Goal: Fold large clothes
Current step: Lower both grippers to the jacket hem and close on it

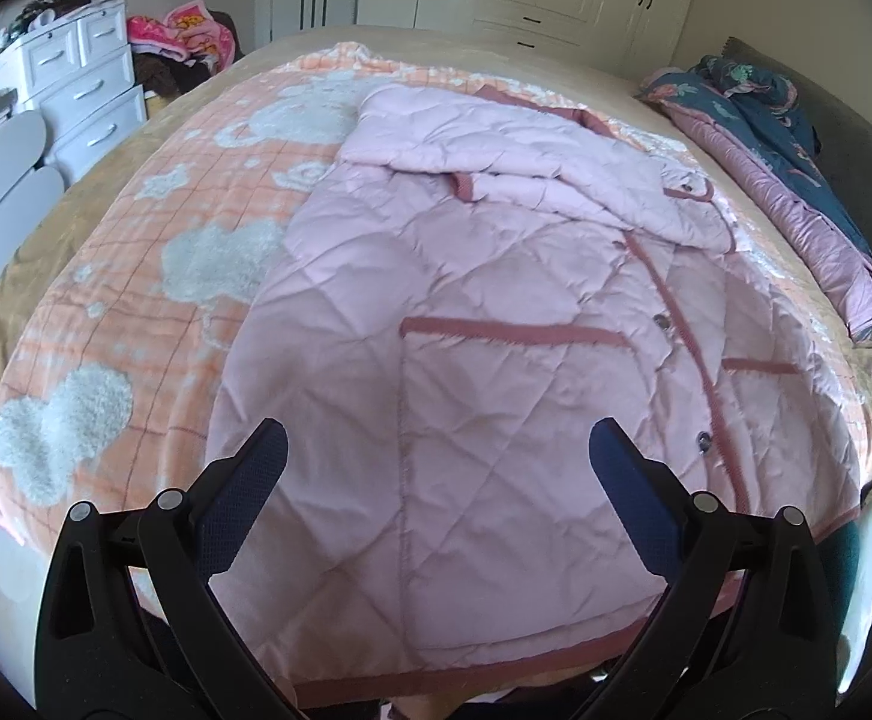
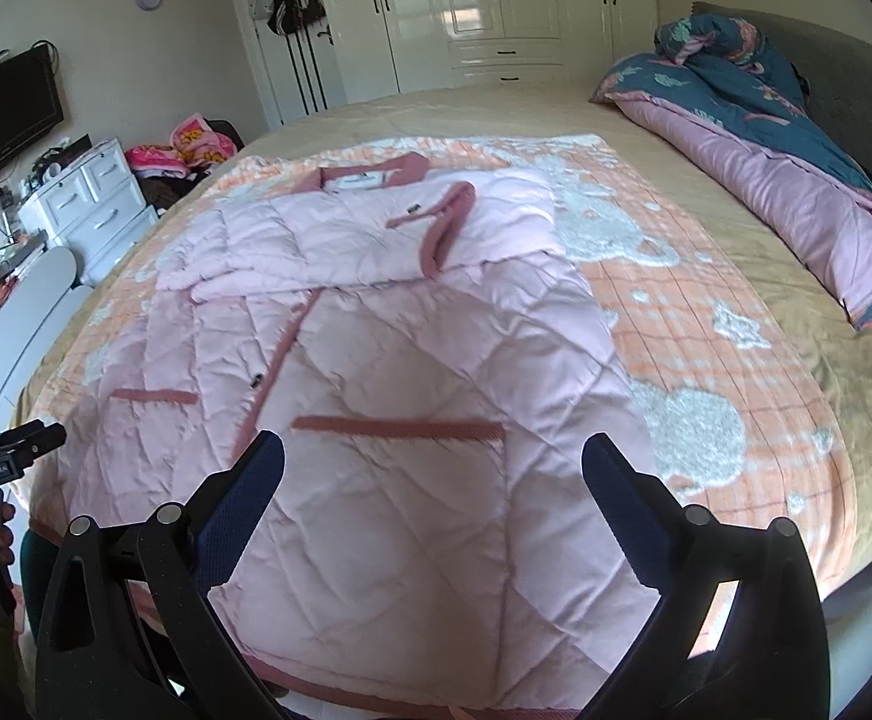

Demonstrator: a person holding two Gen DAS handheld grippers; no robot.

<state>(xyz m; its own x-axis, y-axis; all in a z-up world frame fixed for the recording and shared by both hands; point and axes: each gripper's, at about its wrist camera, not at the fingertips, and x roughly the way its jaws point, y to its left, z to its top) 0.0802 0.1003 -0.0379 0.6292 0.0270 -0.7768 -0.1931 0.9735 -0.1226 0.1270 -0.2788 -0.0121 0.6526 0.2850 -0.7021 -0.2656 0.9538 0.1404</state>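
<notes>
1. The coat (image 1: 496,324) lies flat on the bed, front up and buttoned, hem nearest us, on top of a blanket (image 1: 153,276). Both sleeves look already folded across the chest, so we judge the next fold runs from hem to collar.
2. Our left gripper (image 1: 439,450) hovers over the hem with its fingers spread wide and nothing between them. Our right gripper (image 2: 432,459) does the same over the other half of the hem, also wide apart and empty.
3. Risk: the coat is padded and quilted in diamonds, so it is thick and springy. We think a pinch on the top layer alone could lift the front and leave the back behind.
4. Risk: the shell looks smooth and a little slick. If we raise the two corners unevenly, the hem could skew, or the folded sleeves could slide off the chest.
5. Risk: the blanket underneath is fuzzy, peach with pale plush patches. A low grab might catch it along with the hem.
6. The darker pink trim on hem, pockets and cuffs looks firmer, so it should give a better hold.
7. Further out, a rolled quilt (image 2: 784,150) lies near the headboard, well apart from the coat.
</notes>
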